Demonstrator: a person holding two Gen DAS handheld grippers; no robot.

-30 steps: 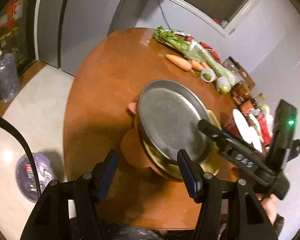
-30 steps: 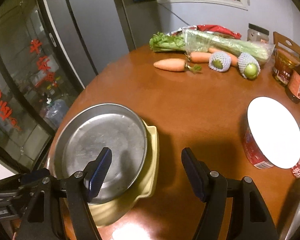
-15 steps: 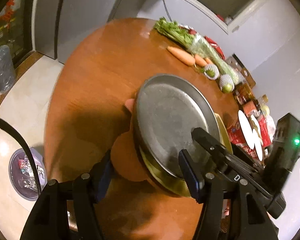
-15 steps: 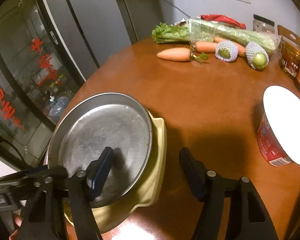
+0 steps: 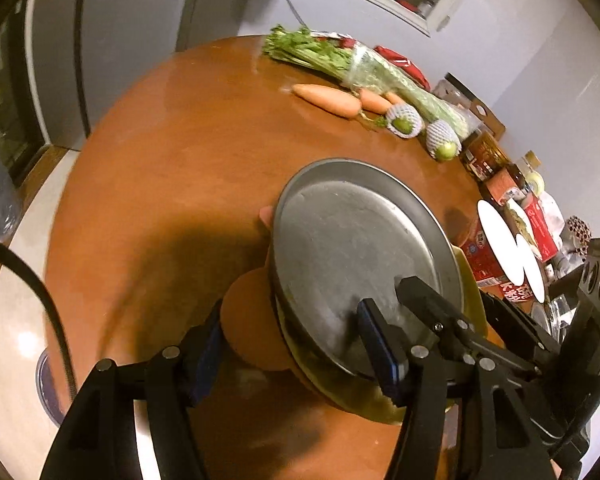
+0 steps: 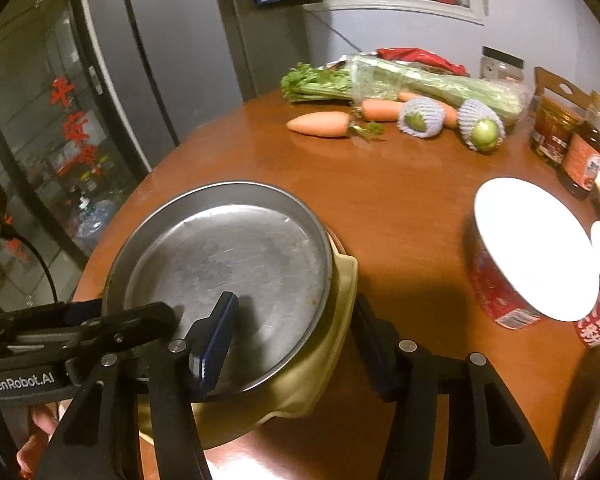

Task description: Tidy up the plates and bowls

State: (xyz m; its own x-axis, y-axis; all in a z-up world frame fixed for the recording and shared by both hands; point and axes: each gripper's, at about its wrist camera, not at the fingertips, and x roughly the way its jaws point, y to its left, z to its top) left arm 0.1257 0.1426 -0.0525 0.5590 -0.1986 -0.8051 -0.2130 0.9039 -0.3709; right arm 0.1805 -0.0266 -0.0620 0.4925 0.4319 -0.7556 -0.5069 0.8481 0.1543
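Observation:
A round steel plate (image 5: 352, 248) (image 6: 228, 264) sits on top of a yellow dish (image 6: 340, 292) (image 5: 468, 292), with an orange-pink dish (image 5: 252, 328) under them, on the brown round table (image 5: 172, 168). My left gripper (image 5: 296, 344) is open with its fingers straddling the near rim of the stack. My right gripper (image 6: 296, 340) is open; its left finger is over the steel plate and its right finger is outside the yellow dish's rim. The right gripper's body also shows in the left wrist view.
Celery (image 6: 400, 80), carrots (image 6: 320, 124) and two netted green fruits (image 6: 452, 124) lie at the table's far side. Red instant-noodle cups with white lids (image 6: 532, 248) and sauce jars (image 6: 568, 144) stand at the right. A fridge (image 6: 148, 60) is behind the table.
Both grippers have moved closer over the plate stack. The right gripper's fingers now straddle the stack's rim; the stack sits larger and nearer in both views.

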